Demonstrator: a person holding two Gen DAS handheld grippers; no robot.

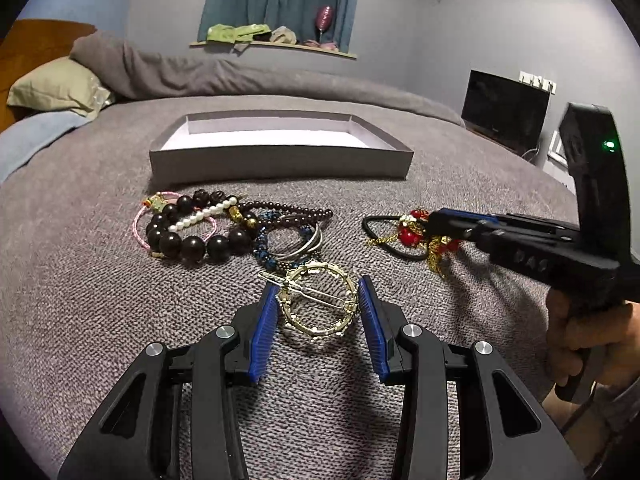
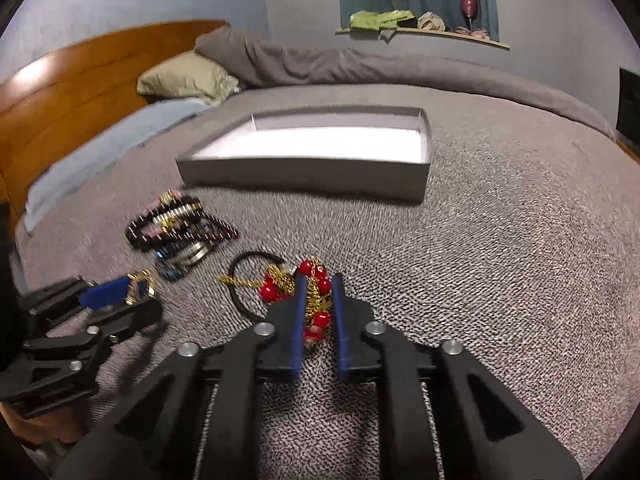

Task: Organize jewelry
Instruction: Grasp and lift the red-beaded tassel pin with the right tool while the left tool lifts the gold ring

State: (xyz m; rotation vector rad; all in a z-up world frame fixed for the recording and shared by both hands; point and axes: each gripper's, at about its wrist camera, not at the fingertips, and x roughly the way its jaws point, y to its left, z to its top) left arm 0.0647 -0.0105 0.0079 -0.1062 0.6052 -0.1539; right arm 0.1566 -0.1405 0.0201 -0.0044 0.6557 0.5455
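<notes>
A gold ring-shaped hair clip (image 1: 318,304) lies on the grey bedspread between the blue pads of my left gripper (image 1: 319,286), which is open around it. My right gripper (image 2: 319,280) is closed down on a red-bead and gold-chain hair tie (image 2: 316,296), which also shows in the left wrist view (image 1: 412,232) with its black elastic loop. A pile of bracelets (image 1: 208,228), with black beads, pearls, pink cord and blue beads, lies left of it. An empty grey box (image 1: 280,148) sits behind the jewelry; it also shows in the right wrist view (image 2: 312,152).
Everything rests on a grey knitted bedspread (image 1: 100,300). A green pillow (image 1: 56,88) and rolled grey blanket (image 1: 200,76) lie at the bed's far side. A wooden headboard (image 2: 60,100) stands on the left. A dark screen (image 1: 504,108) stands at the right wall.
</notes>
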